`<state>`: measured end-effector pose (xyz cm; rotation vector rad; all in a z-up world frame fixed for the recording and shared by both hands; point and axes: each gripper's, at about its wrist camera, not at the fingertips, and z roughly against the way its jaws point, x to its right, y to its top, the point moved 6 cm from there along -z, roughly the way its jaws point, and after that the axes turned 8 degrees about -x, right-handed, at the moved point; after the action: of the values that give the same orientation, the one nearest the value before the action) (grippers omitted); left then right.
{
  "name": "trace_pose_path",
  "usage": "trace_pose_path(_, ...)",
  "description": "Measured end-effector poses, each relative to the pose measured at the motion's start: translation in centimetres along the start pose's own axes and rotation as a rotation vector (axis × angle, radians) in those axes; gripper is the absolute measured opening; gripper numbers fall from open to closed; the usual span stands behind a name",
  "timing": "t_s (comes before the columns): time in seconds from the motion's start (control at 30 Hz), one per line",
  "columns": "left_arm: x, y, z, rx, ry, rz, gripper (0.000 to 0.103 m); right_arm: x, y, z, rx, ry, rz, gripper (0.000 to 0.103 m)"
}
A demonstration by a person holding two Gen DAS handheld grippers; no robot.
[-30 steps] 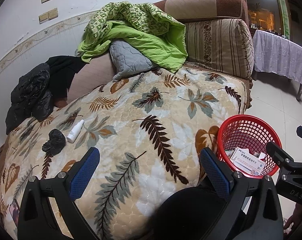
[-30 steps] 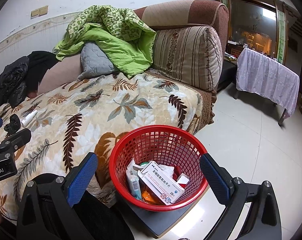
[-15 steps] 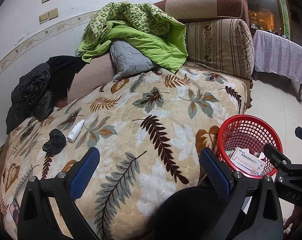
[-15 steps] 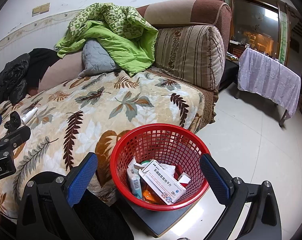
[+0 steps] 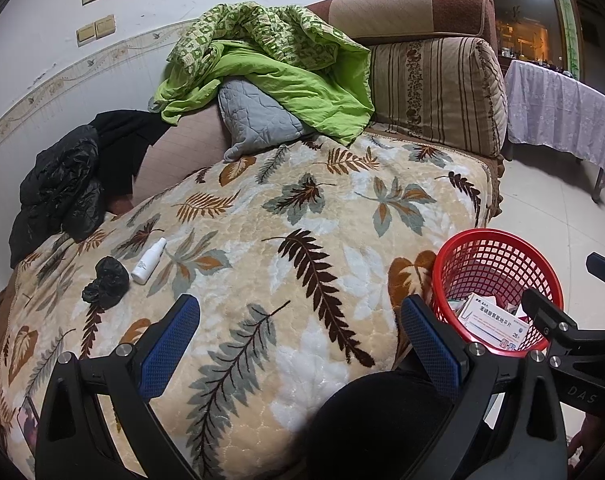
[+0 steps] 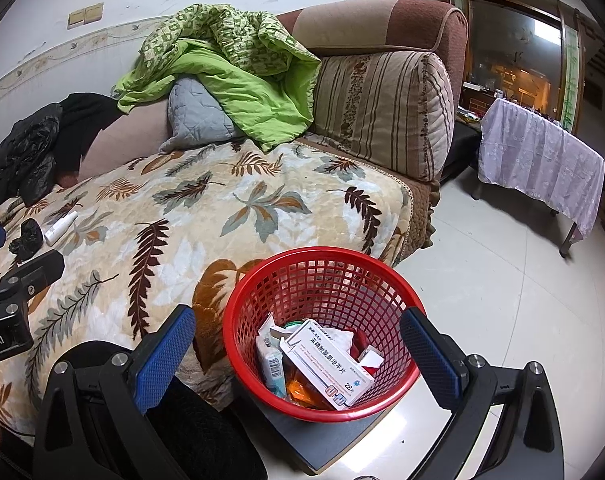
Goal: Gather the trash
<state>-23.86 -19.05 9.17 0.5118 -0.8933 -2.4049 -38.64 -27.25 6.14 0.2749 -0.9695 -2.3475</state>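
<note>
A red mesh basket [image 6: 322,264] [image 5: 498,248] stands on a dark board beside the sofa, holding a white medicine box [image 6: 326,364] and several other wrappers. On the leaf-print blanket [image 5: 302,248] lie a small white spray bottle [image 5: 148,261] [image 6: 60,227] and a crumpled black bag [image 5: 105,285] [image 6: 25,238], far left. My left gripper [image 5: 298,340] hovers open over the blanket's front edge, well short of the bottle. Above the basket, my right gripper [image 6: 298,352] is open and empty.
A green quilt [image 5: 270,68], a grey cushion [image 5: 258,120] and a striped bolster [image 5: 438,92] fill the sofa's back. Black clothes [image 5: 66,184] are heaped at the left. A cloth-covered table [image 6: 542,160] stands on the tiled floor [image 6: 502,300] to the right. A dark knee is under both grippers.
The right view has drifted slightly so the basket sits a little higher and closer. The left gripper is almost still. Both stay open.
</note>
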Motion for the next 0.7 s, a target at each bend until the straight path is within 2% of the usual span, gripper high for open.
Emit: trace_pose_path(0.7, -0.02, -0.05, -0.09, -0.004, -0.01, 0.005, 0.1, -0.39, 0.26, -0.09, 0.0, 0.006, 0.018, 0.103)
